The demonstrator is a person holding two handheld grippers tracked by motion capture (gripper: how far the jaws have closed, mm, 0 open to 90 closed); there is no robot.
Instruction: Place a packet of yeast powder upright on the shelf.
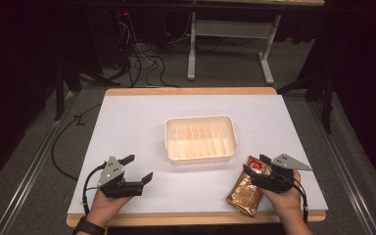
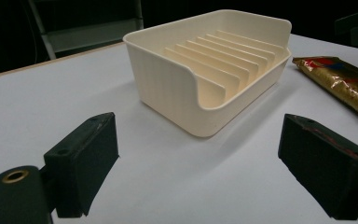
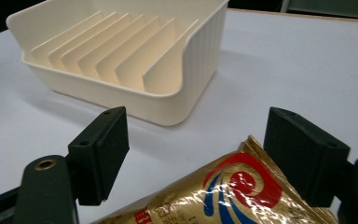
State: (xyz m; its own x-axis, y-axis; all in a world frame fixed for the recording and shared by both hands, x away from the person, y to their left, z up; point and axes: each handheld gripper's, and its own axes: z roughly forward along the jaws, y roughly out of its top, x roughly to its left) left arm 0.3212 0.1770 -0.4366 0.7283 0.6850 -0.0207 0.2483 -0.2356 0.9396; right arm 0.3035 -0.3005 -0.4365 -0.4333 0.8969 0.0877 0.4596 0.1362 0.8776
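**Right gripper poised over the gold packet**

High view: nearest the camera, the person's two hands come in at the table's front edge. The right gripper (image 1: 257, 165) sits over the top end of a gold foil packet (image 1: 245, 193), which lies flat just right of the cream slotted tray (image 1: 200, 138). The left gripper (image 1: 137, 168) rests on the white table (image 1: 127, 122), jaws spread wide, holding nothing.

Left gripper view: both jaws stand far apart, aimed at the tray's near corner; the packet lies beyond to the right.

Right gripper view: the jaws are wide, straddling the packet's sealed end, not yet pinching it. This looks like the start of a grasp; next the jaws must close on that end, probably to lift the packet toward a tray slot.
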